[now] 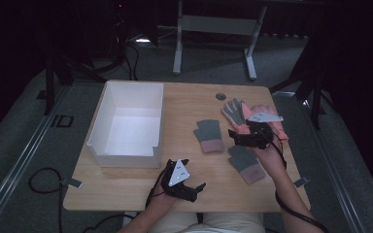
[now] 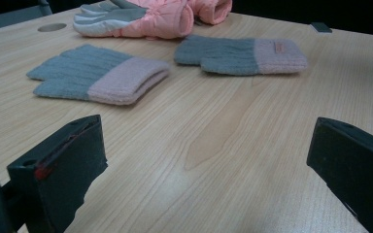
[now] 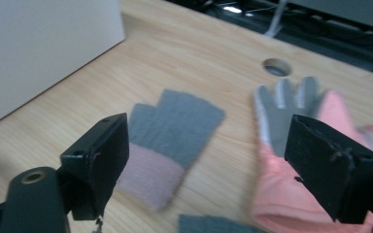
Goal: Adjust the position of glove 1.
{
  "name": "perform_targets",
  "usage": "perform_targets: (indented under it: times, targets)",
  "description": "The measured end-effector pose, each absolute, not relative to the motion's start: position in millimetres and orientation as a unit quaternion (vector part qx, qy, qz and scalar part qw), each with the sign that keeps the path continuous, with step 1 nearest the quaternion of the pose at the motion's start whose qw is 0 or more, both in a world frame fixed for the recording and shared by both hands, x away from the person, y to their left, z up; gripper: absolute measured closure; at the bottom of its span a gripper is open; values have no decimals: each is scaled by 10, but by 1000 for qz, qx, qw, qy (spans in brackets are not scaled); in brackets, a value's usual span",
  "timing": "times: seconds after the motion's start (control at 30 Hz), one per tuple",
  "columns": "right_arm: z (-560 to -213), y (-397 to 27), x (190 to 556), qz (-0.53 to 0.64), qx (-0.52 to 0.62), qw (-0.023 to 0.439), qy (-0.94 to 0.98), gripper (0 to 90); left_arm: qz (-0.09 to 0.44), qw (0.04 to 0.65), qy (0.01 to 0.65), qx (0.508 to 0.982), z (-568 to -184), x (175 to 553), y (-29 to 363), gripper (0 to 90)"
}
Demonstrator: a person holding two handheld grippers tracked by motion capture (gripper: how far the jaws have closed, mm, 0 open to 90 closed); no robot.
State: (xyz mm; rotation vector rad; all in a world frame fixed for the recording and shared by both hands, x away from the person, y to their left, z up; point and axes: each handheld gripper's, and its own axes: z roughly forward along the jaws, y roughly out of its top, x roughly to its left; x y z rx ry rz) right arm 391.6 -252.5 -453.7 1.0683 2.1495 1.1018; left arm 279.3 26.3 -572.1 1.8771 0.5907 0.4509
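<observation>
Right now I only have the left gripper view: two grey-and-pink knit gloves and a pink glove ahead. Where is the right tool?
Observer: The right tool hangs over the table's right side, jaws open, aimed between the farther knit glove and the pink glove.
Operator: Any container to put them in?
Observer: Yes, an open-topped white box stands on the left half of the table. Its inside shows bare white.

— Was there anything you could read?
— Only two pale letters, "ID", on the dark floor [image 1: 61, 121] left of the table [image 1: 184, 104].
— And the small patch on the knit glove's pink cuff [image 2: 279, 47]?
— Too small to make out.
</observation>
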Motion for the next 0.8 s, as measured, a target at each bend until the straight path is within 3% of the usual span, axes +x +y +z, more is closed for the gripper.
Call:
perform_targets:
  times: [0.77, 0.8]
  targets:
    - [-5106, -2035, 4367, 357, 363, 210, 835, 459, 194, 532, 245, 787, -5720, 2785, 265, 0]
    - [-5149, -1989, 4433, 351, 361, 203, 840, 513, 195, 532, 244, 787, -5721, 2777, 263, 1]
